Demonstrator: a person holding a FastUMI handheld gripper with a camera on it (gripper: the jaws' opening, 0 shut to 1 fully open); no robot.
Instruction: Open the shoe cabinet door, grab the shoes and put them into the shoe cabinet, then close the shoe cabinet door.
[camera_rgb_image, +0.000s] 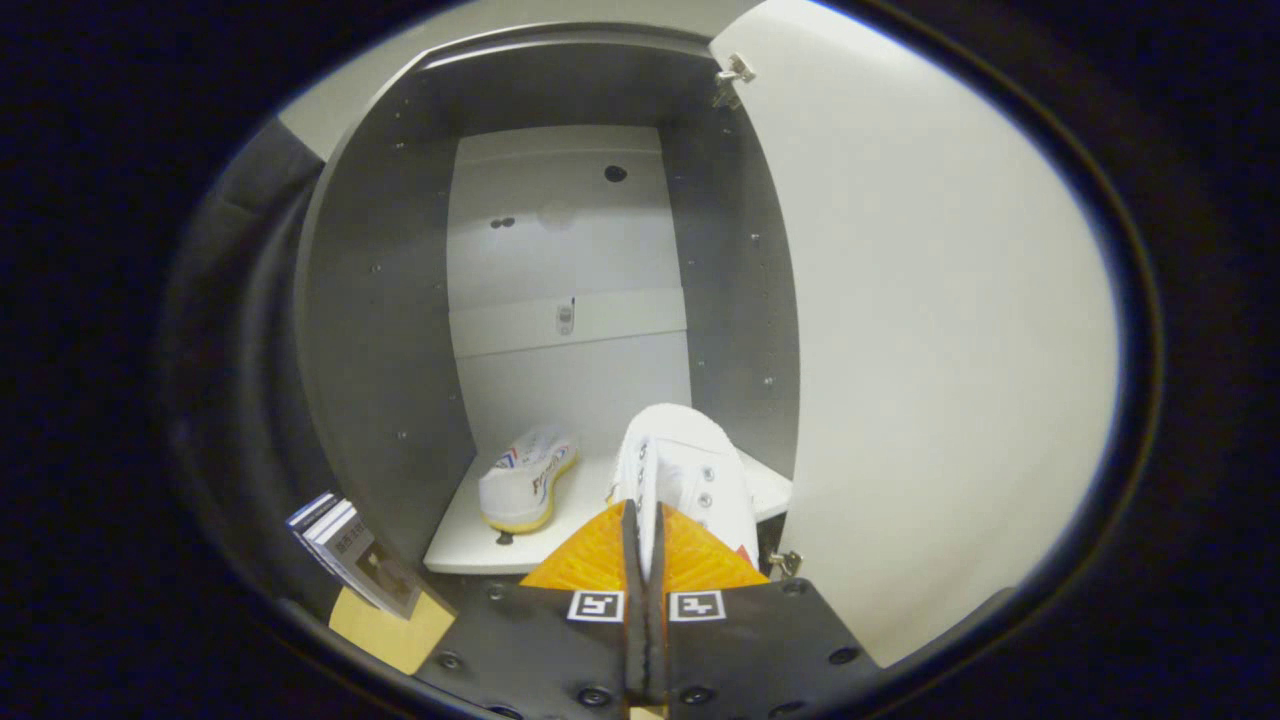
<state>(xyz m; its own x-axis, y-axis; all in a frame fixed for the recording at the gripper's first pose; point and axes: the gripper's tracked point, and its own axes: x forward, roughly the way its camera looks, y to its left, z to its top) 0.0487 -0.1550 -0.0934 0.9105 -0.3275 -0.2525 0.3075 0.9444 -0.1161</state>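
The shoe cabinet (380, 330) stands open, its white door (930, 330) swung out to the right. One white sneaker (527, 482) with a yellowish sole lies on its side on the white bottom shelf (470, 545), at the left. My gripper (645, 525) is shut on the second white sneaker (690, 465); both orange fingers (590, 555) pinch its upper edge. That shoe hangs just ahead of the fingers, over the right part of the shelf near the cabinet's front edge.
Grey side walls and a white back panel enclose the compartment. A door hinge (785, 562) sits low on the right, another hinge (735, 72) at the top. Small booklets (350, 550) lean against the cabinet's outer left side, above a tan floor patch (385, 625).
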